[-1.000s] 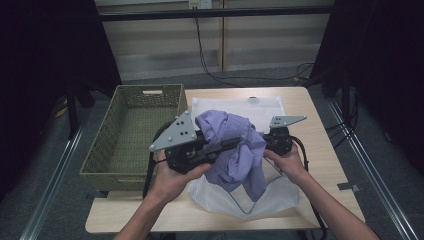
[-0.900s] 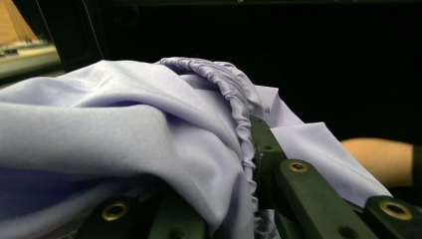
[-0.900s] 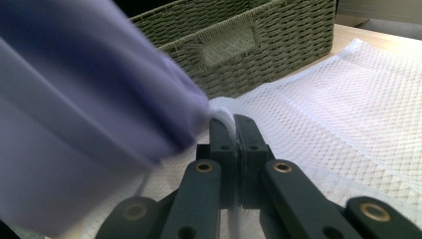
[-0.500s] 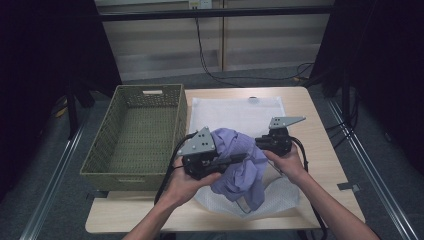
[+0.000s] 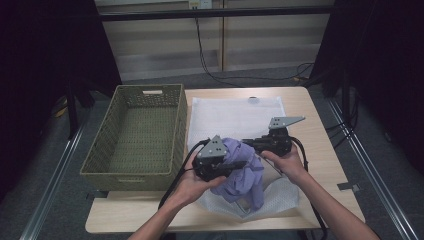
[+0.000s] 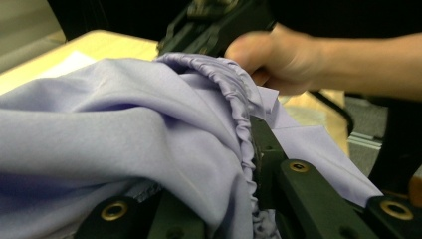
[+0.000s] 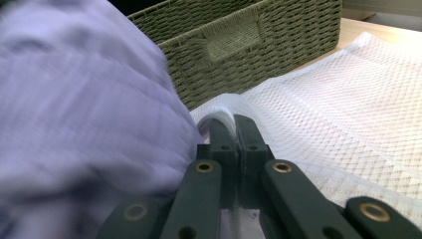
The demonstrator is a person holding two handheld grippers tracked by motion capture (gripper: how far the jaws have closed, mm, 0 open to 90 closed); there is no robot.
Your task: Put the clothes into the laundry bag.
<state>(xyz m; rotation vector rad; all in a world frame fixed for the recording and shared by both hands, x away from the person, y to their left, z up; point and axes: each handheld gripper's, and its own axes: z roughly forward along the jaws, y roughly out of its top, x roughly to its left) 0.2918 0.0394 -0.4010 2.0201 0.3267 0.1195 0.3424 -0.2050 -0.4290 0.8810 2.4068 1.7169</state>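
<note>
High view: lavender garment (image 5: 243, 170), clamped in left gripper (image 5: 235, 165), hangs lengthwise downward; right gripper (image 5: 250, 145) pinches mesh bag (image 5: 235, 112).

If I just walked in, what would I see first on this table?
First the crumpled purple cloth in the middle near the front edge, gripped by the left gripper. Beside it the right gripper pinches the edge of a white mesh bag that lies across the table. On the left stands a big green woven basket.
</note>
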